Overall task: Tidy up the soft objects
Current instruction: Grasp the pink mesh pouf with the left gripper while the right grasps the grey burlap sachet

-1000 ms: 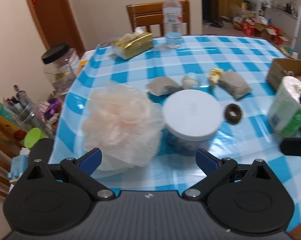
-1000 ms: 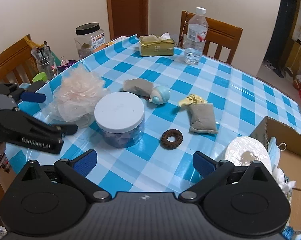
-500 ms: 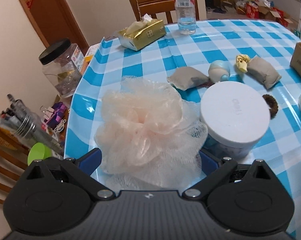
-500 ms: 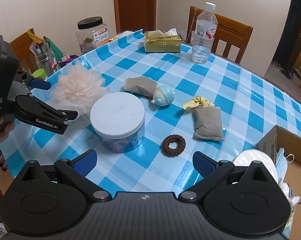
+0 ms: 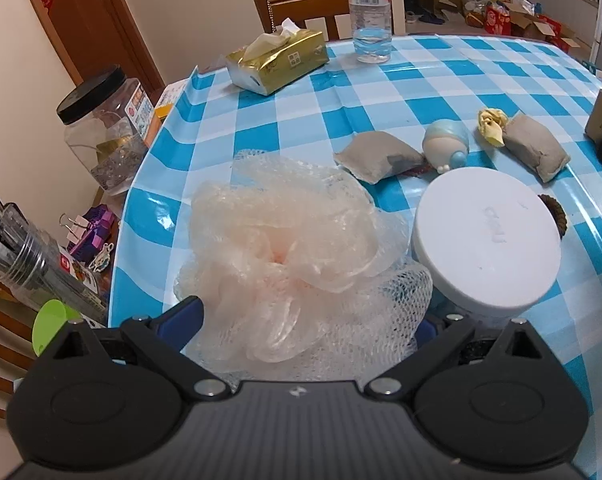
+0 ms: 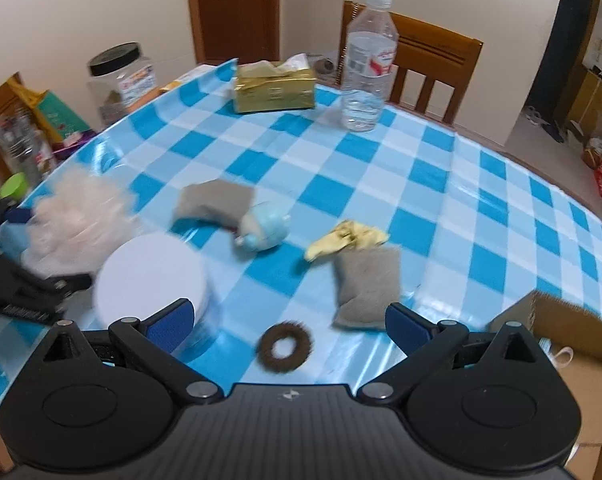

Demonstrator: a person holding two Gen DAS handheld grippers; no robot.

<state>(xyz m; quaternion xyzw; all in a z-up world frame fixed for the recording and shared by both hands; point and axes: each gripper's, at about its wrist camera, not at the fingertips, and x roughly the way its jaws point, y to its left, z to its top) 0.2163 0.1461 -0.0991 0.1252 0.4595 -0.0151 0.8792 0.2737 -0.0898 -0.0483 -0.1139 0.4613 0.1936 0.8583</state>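
The grasp on the pink mesh loofah (image 5: 293,256) is being set up. It lies at the table's (image 5: 441,92) near-left edge, touching the white-lidded jar (image 5: 487,244). The left gripper (image 5: 309,322) is spread wide around it — mesh fills the gap, nothing is clamped. A squeeze and a lift are judged next. The right gripper (image 6: 287,320) is likewise unclenched and empty above the brown hair ring (image 6: 285,346).
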